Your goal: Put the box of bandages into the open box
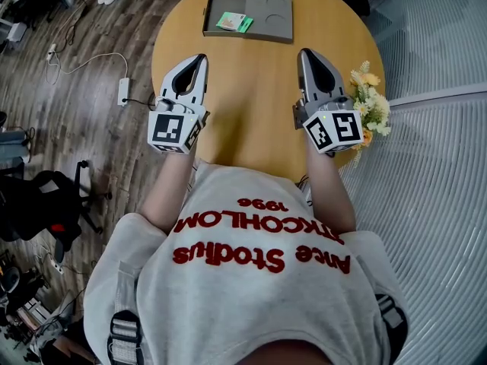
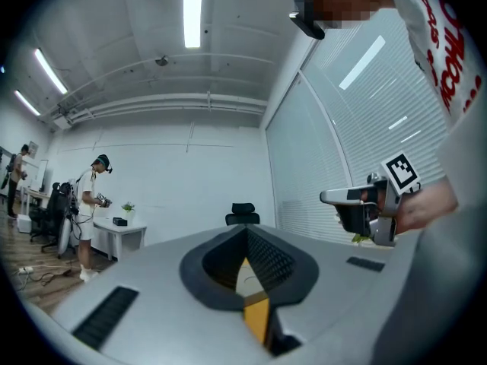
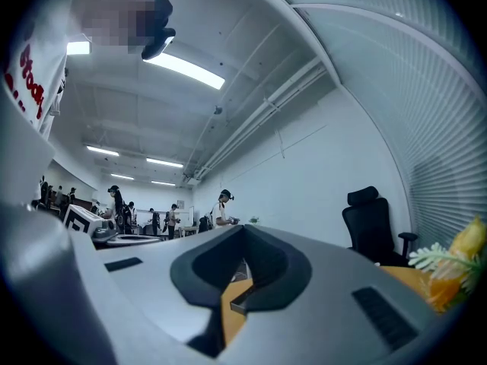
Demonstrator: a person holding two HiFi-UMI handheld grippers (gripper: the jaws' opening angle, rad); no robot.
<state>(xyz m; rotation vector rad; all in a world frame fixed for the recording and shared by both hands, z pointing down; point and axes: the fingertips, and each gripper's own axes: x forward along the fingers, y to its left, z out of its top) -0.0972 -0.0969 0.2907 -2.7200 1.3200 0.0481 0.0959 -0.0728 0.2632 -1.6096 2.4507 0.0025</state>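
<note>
Box of bandages (image 1: 233, 22) lies inside open box (image 1: 219, 3) at surface (image 1: 251, 101) far edge. Left gripper (image 1: 202, 58) and right gripper (image 1: 304, 52) hover over the near half, jaws fully together, empty. Task looks done, so the next move is probably just to rest the 2 grippers.

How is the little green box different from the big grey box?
The little green box is small and colourful; the big grey box is wide and plain. The little green box lies inside the big grey box, which rests on the table. Both are flat rectangles.
</note>
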